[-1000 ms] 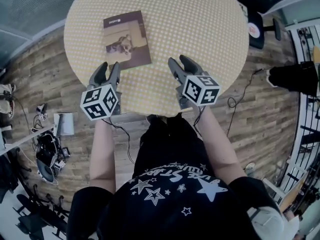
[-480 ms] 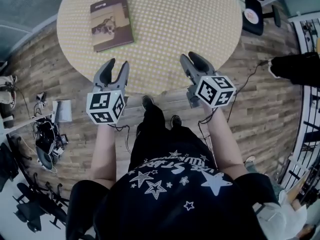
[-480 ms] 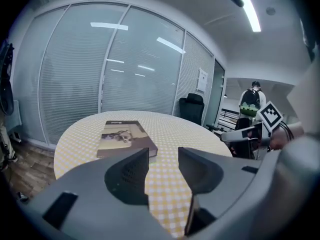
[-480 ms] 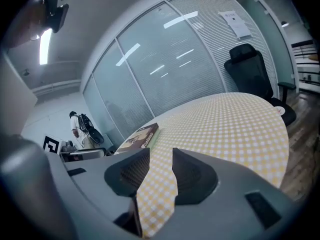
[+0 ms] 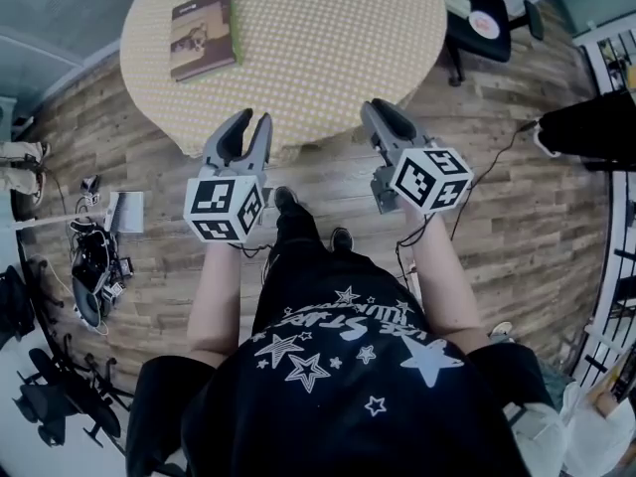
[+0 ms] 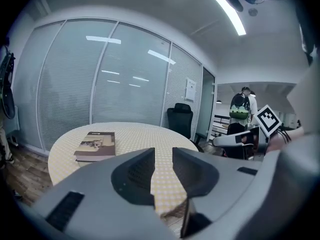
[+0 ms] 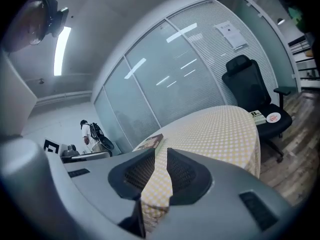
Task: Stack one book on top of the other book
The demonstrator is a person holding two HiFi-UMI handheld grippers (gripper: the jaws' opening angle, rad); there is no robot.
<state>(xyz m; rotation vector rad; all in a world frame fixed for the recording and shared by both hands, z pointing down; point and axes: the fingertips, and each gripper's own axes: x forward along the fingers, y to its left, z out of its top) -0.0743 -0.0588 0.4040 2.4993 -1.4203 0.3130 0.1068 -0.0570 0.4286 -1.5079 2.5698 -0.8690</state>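
A brown-covered book [image 5: 204, 35] lies flat at the far left of the round table [image 5: 328, 28] with its yellow checked cloth. In the left gripper view the book [image 6: 95, 145] looks thick, as if a second one lies under it, but I cannot tell. Both grippers hang off the table's near edge, over the wooden floor. The left gripper [image 5: 251, 125] has a narrow gap [image 6: 163, 164] and its jaws are closing on nothing. The right gripper [image 5: 383, 117] is also closing, with only tablecloth showing through its gap [image 7: 160, 171]. The book [image 7: 150, 142] is far beyond it.
A black office chair [image 5: 487, 28] with small items on its seat stands at the table's far right. Bags and cables [image 5: 94, 286] lie on the floor at the left. A person with a backpack [image 6: 240, 106] stands in the background beyond glass walls.
Both grippers have drawn back from over the table's near edge to above the floor, and their jaws have narrowed. The table and book now sit farther away in view.
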